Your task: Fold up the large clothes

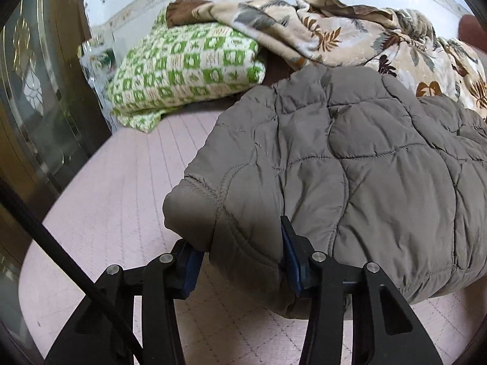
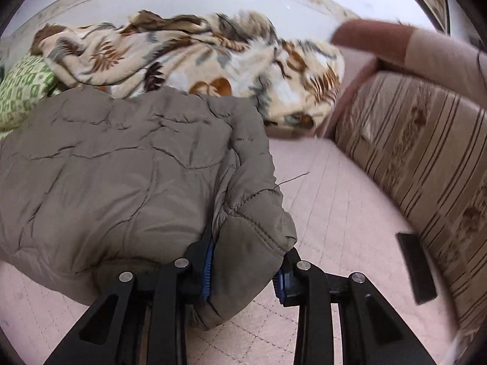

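A grey-brown quilted jacket (image 1: 350, 164) lies bunched on a pink quilted bed cover (image 1: 121, 182). My left gripper (image 1: 240, 261) is shut on the jacket's left corner, a thick fold of fabric filling the space between its blue pads. In the right wrist view the same jacket (image 2: 121, 176) fills the left half. My right gripper (image 2: 243, 270) is shut on the jacket's right corner, a padded fold pinched between its pads. Both held corners are lifted a little above the cover.
A green-and-white checked blanket (image 1: 185, 70) lies folded behind the jacket at left. A cream leaf-print blanket (image 2: 194, 60) lies crumpled behind it. A striped cushion (image 2: 426, 158) stands at right with a dark flat object (image 2: 415, 266) beside it. A glass-panelled door (image 1: 36, 97) is left.
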Available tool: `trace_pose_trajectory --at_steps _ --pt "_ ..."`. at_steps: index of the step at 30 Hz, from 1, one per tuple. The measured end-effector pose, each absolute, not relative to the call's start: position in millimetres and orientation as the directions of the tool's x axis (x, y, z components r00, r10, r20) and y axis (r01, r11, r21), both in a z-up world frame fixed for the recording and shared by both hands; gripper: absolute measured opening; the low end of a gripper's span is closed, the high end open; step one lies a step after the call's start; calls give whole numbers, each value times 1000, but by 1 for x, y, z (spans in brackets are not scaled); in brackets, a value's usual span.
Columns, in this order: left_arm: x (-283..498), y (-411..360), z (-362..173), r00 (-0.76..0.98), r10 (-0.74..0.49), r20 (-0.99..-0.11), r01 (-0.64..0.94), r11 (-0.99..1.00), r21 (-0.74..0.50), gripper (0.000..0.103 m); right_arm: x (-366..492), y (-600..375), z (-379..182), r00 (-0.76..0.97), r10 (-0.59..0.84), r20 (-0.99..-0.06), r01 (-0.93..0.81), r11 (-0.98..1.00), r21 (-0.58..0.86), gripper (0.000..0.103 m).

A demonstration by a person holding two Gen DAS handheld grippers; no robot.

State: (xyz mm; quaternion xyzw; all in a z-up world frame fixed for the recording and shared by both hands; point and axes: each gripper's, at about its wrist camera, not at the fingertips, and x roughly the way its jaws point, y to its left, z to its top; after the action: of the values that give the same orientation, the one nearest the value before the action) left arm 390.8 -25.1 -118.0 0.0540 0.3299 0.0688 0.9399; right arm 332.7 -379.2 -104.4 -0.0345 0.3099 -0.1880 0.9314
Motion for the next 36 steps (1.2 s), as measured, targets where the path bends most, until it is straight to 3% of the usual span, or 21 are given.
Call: trace_pose_trajectory --at_steps 13,20,23,26,27,29,31,32,34,36 --pt "322 6 -76 792 103 -602 -82 995 64 45 264 -355 -61 798 -311 -517 265 950 -162 33" --pt "270 22 -97 747 82 -659 -75 996 39 49 214 -361 -83 760 -241 -603 257 964 -61 34" --pt "269 36 -115 661 60 -748 -107 994 -15 62 212 -386 -105 700 -158 -697 303 949 89 44" --pt "266 64 -119 623 -11 -782 -183 970 -159 73 204 -416 -125 656 -41 -754 381 880 283 60" --pt "264 72 -117 628 -17 -778 -211 959 -191 74 192 -430 -130 672 1 -741 422 821 384 67" --pt "255 86 -109 655 50 -754 -290 938 -189 74 168 -446 -135 702 -12 -712 491 732 471 70" --pt "244 93 -95 693 207 -691 -395 910 -124 74 150 -453 -127 715 -111 -690 548 701 456 71" --pt "241 91 -89 714 229 -662 -401 908 -119 74 147 -453 -119 726 -148 -672 552 709 440 72" --pt "240 77 -78 763 213 -610 -350 930 -113 74 148 -443 -103 789 -134 -600 474 755 454 72" --pt "244 52 -71 799 163 -579 -262 961 -91 74 166 -413 -84 824 -115 -555 367 855 367 72"
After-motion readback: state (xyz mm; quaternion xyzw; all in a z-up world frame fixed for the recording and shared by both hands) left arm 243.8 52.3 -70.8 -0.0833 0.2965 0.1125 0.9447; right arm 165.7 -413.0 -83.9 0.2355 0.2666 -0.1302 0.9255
